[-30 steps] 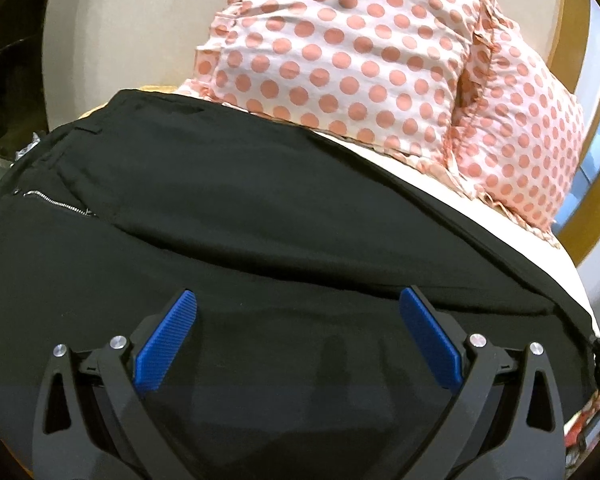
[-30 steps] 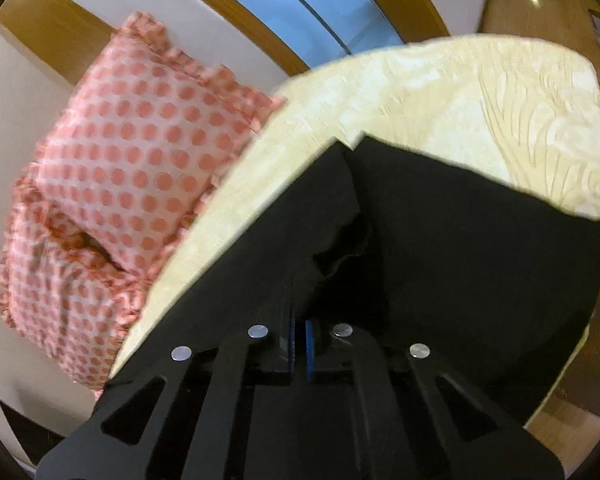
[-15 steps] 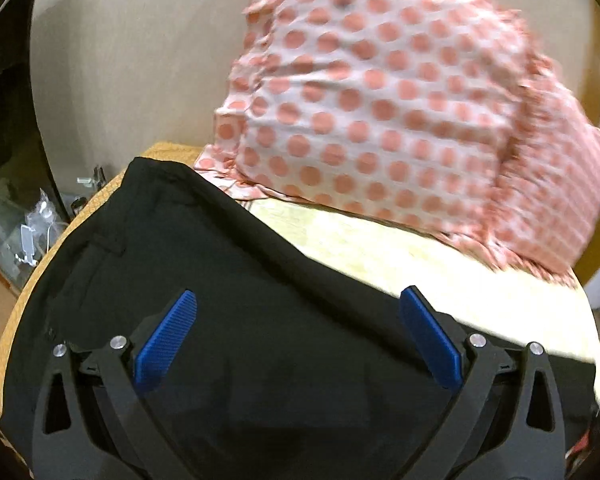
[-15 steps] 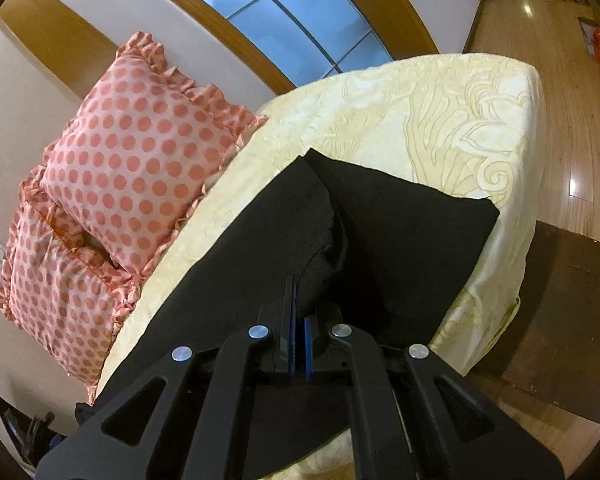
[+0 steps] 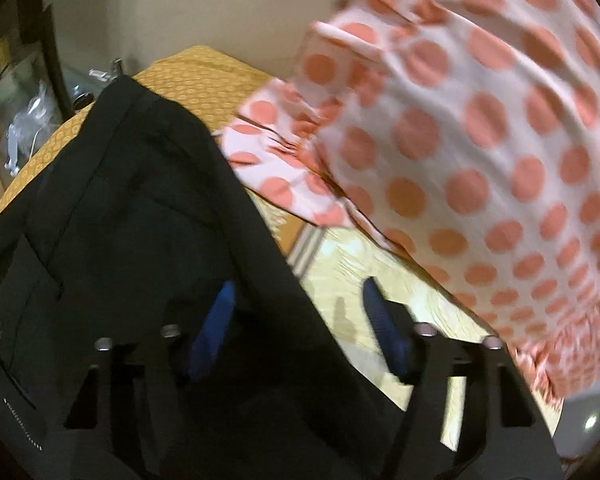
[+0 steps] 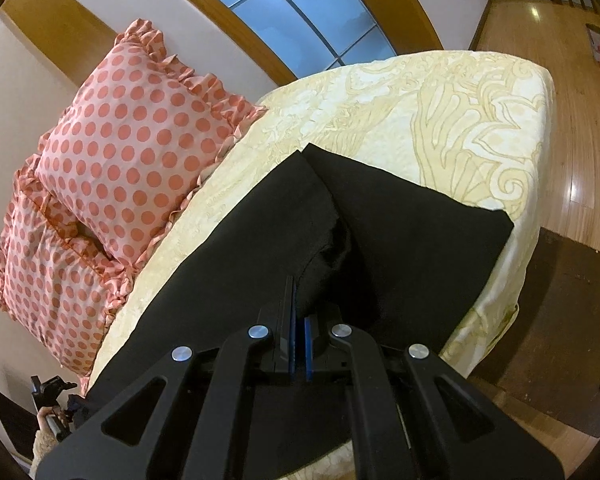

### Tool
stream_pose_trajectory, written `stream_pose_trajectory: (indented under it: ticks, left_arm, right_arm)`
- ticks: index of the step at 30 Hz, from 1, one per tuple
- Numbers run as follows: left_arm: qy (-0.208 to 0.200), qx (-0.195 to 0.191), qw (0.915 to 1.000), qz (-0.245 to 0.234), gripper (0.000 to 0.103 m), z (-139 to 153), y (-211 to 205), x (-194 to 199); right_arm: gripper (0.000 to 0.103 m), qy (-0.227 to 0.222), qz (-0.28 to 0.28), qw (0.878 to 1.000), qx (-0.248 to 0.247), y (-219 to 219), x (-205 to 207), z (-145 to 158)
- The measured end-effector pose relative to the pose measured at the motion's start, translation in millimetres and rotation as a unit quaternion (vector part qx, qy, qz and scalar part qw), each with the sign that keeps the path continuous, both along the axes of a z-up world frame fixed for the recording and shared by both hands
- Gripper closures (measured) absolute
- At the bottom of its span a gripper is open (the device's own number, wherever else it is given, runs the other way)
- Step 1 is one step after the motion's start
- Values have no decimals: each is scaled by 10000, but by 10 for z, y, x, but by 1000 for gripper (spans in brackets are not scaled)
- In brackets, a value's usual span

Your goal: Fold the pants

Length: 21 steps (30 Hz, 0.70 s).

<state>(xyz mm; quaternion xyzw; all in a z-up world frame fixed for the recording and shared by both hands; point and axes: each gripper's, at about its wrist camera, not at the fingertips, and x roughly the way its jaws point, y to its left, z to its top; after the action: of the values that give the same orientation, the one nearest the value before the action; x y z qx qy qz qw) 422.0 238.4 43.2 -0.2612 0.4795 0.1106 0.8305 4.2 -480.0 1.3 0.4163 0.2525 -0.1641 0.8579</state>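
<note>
Left gripper (image 5: pixel 298 330) swung toward pants (image 6: pixel 400 240) edge, jaws wide; right gripper (image 6: pixel 299 312) pinching fabric.

Motion-blurred pillow (image 5: pixel 480 152) (left view)

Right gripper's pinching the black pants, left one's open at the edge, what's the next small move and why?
Probably close the left gripper on the black pants edge lying between its open jaws; the right gripper is shut on cloth, so both ends could then lift together.
</note>
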Motion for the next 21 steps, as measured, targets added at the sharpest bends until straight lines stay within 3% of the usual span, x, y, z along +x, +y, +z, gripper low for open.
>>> stream_pose_trajectory:
  ticks: [1,4,6,11,14,17,19,21]
  left_arm:
    - [-9,-68,10000,36,81,-35,67,-19]
    - [-4,-281,9995,130,96,-80,216,-134]
    - [-18,-237,9997,113,97,-31,267,-247]
    - [-542,72,9985,-94,97,403,288,-921]
    - [-946,412,9943,-252,97,774,230,-1564]
    - [-1334,455,9898,-201,97,1004,265,-2269]
    - [-1508,517,9872,-87,94,1040,315,-2707]
    - [-1507,654,9863,160,94,889,305,-3184]
  right_arm:
    - [100,-12,8,10000,-32,3,9,9]
    - [100,-71,45,9999,-73,-17,42,30]
    - [100,-113,55,9999,-81,-46,71,47]
    - [100,-312,41,9993,-188,-173,143,224]
    - [100,-492,11,9981,-383,-251,174,421]
    - [100,-762,-51,9955,-554,-293,130,646]
    - [100,-839,-140,9943,-650,-310,55,712]
    - [100,-740,-221,9951,-611,-335,8,654]
